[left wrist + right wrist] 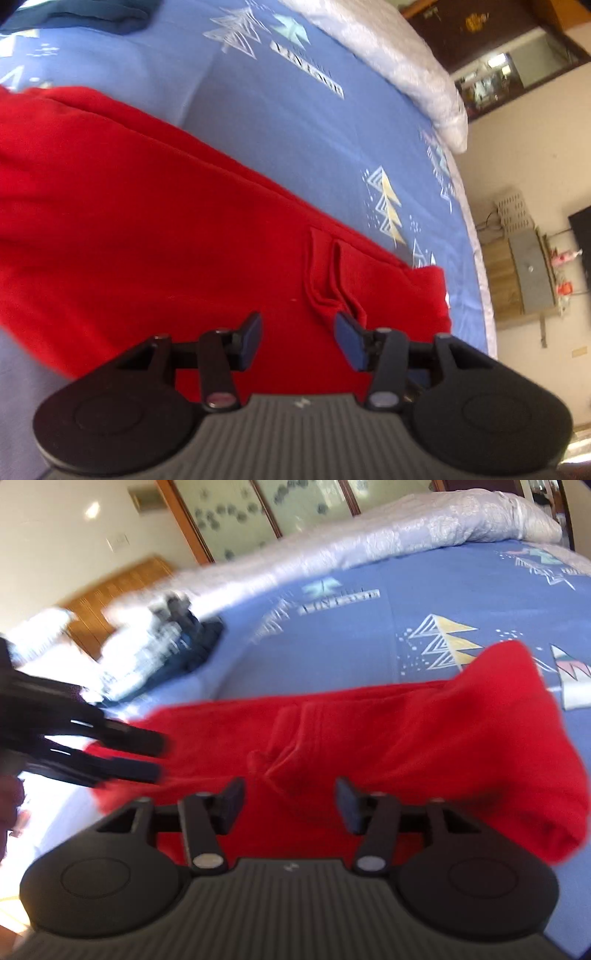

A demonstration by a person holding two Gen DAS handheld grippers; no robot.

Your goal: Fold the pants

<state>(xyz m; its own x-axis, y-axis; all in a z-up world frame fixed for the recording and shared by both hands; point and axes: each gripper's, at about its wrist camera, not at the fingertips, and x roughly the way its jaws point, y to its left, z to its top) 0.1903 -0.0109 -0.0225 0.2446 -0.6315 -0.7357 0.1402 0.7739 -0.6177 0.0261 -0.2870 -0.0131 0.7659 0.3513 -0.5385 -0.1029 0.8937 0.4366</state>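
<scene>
My left gripper (298, 334): jaws apart, nothing between them, hanging just over the red soft knit pants (155, 221), which lie spread on the blue printed bedsheet (288, 122). Fabric looks light, limp, prob. a bit grippy; it'll sag and bunch, so I'd pinch a doubled edge, not the flat middle. A raised pleat (332, 280) sits right ahead of the left jaws, a handy bite. Right gripper (290, 803): also spread wide and empty, over the bunched mid part. Far-right end of the pants lifts in a rumpled hump (517, 701). Lots of bare sheet beyond; folded dark clothes (192, 642) upper left, pale quilt (406, 535) along the far edge.
</scene>
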